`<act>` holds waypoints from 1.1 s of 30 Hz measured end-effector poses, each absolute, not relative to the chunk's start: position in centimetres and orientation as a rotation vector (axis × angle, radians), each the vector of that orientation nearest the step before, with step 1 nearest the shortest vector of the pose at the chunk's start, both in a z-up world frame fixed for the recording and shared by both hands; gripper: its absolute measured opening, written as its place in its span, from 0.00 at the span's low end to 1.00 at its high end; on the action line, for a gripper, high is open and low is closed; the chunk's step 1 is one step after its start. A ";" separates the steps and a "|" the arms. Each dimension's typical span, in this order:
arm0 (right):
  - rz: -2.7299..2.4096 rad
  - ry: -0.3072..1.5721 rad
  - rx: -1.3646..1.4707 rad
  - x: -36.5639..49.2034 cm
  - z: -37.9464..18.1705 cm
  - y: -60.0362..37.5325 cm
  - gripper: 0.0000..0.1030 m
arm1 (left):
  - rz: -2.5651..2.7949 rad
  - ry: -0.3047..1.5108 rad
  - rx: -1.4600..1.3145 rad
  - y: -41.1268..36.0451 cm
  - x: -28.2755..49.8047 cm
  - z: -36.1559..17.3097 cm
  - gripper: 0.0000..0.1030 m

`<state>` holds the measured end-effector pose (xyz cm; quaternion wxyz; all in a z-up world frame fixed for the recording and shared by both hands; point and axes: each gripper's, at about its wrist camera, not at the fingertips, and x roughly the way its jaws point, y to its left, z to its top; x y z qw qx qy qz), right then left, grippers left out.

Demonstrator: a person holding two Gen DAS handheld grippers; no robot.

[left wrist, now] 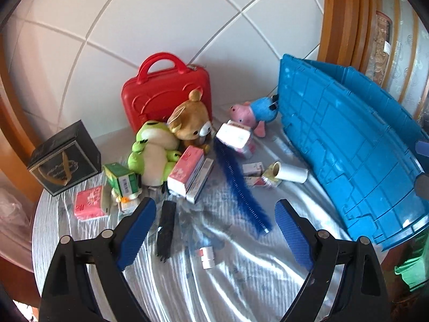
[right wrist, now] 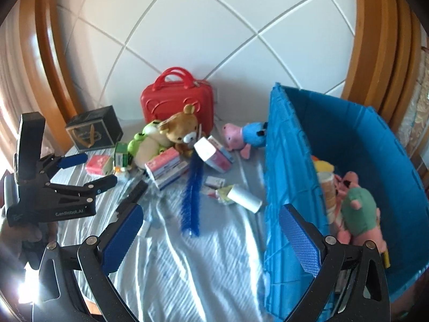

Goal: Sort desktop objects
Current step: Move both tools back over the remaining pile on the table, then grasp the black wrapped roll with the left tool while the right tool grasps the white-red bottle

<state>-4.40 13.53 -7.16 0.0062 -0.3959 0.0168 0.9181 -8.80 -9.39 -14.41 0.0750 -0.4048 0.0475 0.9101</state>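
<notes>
A jumble of small objects lies on a round table (left wrist: 241,281) covered in shiny striped cloth: a green frog plush (left wrist: 152,153) leaning against a brown bear plush (left wrist: 191,123), a red toy suitcase (left wrist: 163,94) upright behind them, a black gift box (left wrist: 64,158) at the left, pink and white cartons (left wrist: 187,171), a long blue bristle strip (left wrist: 240,182), a white roll (left wrist: 292,173), a black comb-like piece (left wrist: 166,228) and a pink pig plush in blue (left wrist: 252,114) lying against the blue plastic crate (left wrist: 348,147). The left wrist view shows only the crate's ribbed outer wall; the right wrist view looks inside, where a pig plush in green (right wrist: 359,212) and some jars sit, and it also shows the left gripper (right wrist: 85,170) held in a hand at the left edge. The left gripper (left wrist: 214,222) hangs spread wide and empty above the cloth, the black piece just beside its left finger. The right gripper (right wrist: 211,230) is likewise spread and empty, the bristle strip between and beyond its fingers, the crate wall at its right finger.
</notes>
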 end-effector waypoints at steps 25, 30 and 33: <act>2.714 0.084 -1.744 -15.2 -34.1 -1.5 1.00 | 2.519 0.241 -1.510 -19.0 -20.0 -39.1 0.38; 2.682 0.090 -1.750 -16.4 -35.3 -2.1 1.00 | 2.523 0.250 -1.505 -19.2 -20.0 -40.4 0.34; 2.674 0.073 -1.754 -17.2 -35.9 -2.9 1.00 | 2.533 0.208 -1.501 -19.8 -19.5 -40.3 0.34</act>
